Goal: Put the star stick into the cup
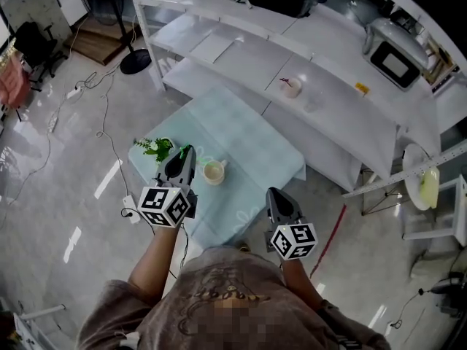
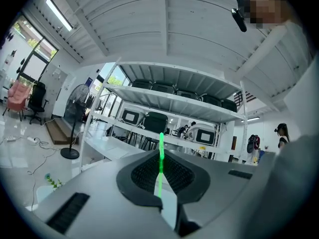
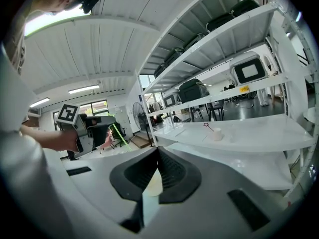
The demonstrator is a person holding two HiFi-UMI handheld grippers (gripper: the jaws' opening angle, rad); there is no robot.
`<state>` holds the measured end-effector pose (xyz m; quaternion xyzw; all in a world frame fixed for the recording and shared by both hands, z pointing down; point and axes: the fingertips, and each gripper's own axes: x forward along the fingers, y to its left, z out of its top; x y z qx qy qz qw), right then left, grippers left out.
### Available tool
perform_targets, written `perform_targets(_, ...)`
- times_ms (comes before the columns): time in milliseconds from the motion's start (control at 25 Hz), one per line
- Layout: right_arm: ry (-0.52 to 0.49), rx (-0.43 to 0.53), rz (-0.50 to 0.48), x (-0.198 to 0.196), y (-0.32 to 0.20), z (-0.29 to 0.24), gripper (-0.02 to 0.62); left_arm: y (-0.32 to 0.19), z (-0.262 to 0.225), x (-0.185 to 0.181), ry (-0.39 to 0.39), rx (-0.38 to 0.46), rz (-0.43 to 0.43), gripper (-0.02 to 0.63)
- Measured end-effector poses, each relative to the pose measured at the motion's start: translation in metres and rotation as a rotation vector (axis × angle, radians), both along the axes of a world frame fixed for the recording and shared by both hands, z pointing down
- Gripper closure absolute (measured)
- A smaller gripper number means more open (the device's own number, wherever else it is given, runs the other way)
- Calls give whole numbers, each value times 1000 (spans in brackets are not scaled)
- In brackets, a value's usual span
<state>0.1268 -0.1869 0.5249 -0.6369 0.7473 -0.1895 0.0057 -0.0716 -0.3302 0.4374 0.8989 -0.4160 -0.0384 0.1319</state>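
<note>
A thin green stick [image 2: 161,144] rises straight up from between the pads of my left gripper [image 2: 160,159], which is shut on it. Its star end is not visible. In the head view the left gripper [image 1: 187,150] hovers over the left part of a small table, just left of a cream cup [image 1: 214,172] standing there. My right gripper [image 1: 272,193] hangs off the table's near right edge, with its jaws together. In the right gripper view, the right gripper [image 3: 158,152] shows only a pale sliver in its slit, and the left gripper [image 3: 102,129] with the stick [image 3: 118,135] is at left.
The table wears a pale green cloth [image 1: 252,141], with a small potted plant [image 1: 155,148] at its left corner. Behind it stands long white shelving [image 1: 343,115] bearing a second white cup with a dark wand [image 1: 290,86]. Cables [image 1: 102,86] and a fan base [image 1: 135,60] lie on the floor.
</note>
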Motion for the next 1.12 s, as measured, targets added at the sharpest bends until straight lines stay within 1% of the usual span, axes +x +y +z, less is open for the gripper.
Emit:
perform_targets(200, 5, -18, 31, 4, 5, 4, 592, -13, 26, 10, -28, -5, 30, 575)
perform_targets(360, 10, -38, 68, 14, 14, 8, 592, -17, 59, 18, -57, -23, 50, 575)
perform_targets(600, 23, -69, 126, 26, 24, 15, 592, -27, 109, 26, -93, -84, 73, 575)
perform_targets(800, 31, -91, 157, 33, 31, 20, 592, -35, 143, 31, -103, -147, 73, 575)
perform_targets(1120, 33, -112, 189, 31, 34, 23, 592, -43, 172, 40, -124, -201, 112, 575)
